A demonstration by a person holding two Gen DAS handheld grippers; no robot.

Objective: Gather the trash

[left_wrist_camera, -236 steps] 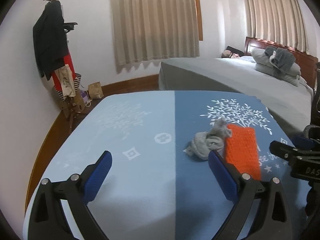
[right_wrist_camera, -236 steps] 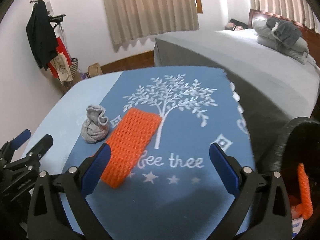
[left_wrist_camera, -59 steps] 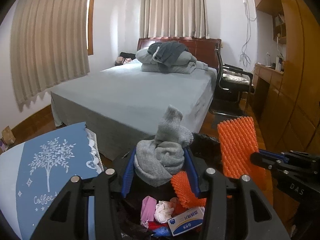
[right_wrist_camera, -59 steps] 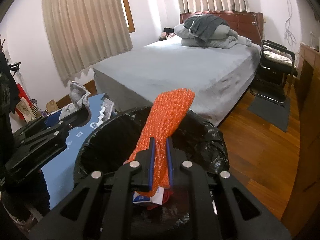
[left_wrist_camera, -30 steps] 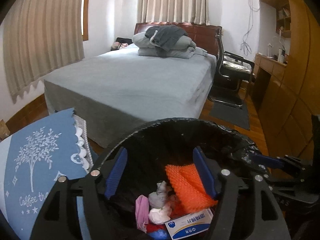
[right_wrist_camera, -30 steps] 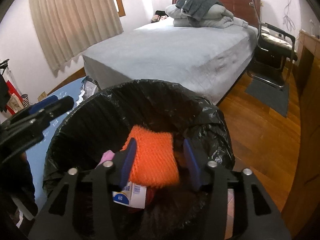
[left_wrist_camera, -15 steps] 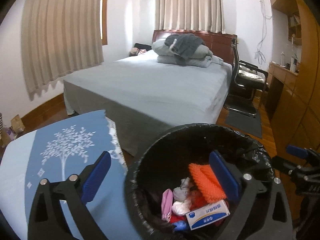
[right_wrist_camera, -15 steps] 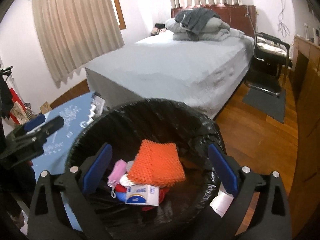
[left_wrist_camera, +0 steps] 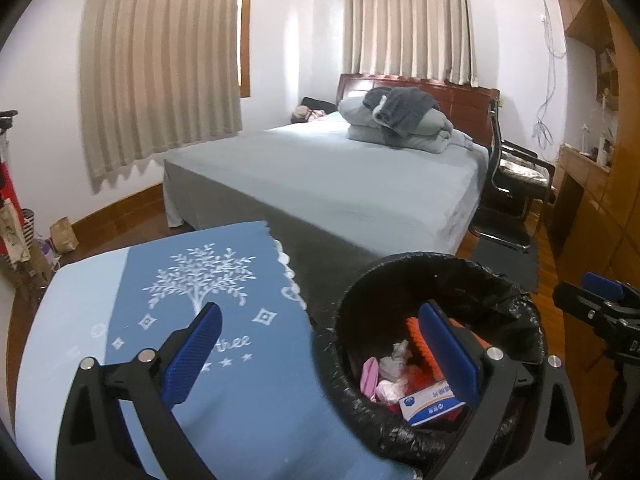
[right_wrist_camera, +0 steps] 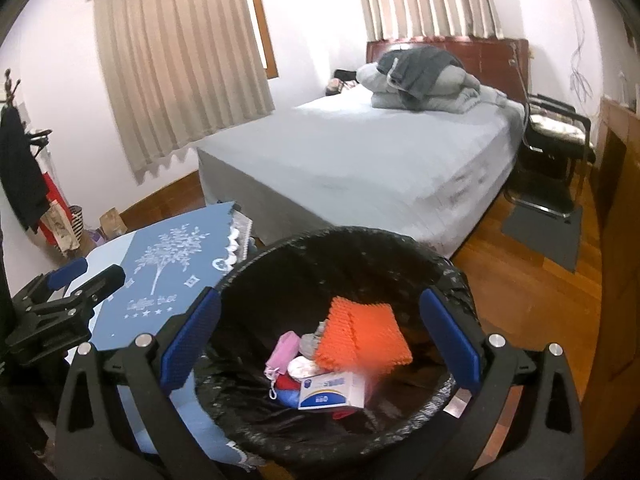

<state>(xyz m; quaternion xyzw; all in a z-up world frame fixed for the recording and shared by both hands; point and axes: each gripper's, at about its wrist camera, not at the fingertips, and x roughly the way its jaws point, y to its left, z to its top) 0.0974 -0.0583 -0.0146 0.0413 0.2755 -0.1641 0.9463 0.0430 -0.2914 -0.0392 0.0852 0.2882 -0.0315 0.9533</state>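
A bin with a black liner [right_wrist_camera: 360, 236] stands beside the blue-clothed table [right_wrist_camera: 160, 264]. In it an orange foam net [right_wrist_camera: 364, 336] lies on top, with a grey sock [right_wrist_camera: 314, 340] at its left edge, over a pink scrap and a white-and-blue box [right_wrist_camera: 332, 394]. My right gripper [right_wrist_camera: 320, 298] hangs open above the bin, nothing between its blue pads. My left gripper [left_wrist_camera: 320, 312] is open and empty too, straddling the table edge [left_wrist_camera: 240, 400] and the bin rim [left_wrist_camera: 440, 272]. The orange net [left_wrist_camera: 414, 330] shows partly behind its right finger.
A grey bed [left_wrist_camera: 340, 184] with folded bedding fills the room behind. A black chair [left_wrist_camera: 516, 184] and wooden cabinets [left_wrist_camera: 600, 200] stand at the right, with a dark floor mat [right_wrist_camera: 548, 232]. A coat rack [right_wrist_camera: 20, 168] and bags are at the far left wall.
Both grippers let go of the grey sock and orange net, which now lie in the bin. Their jaws widened fully and both pulled up and back, the left one swinging towards the table.
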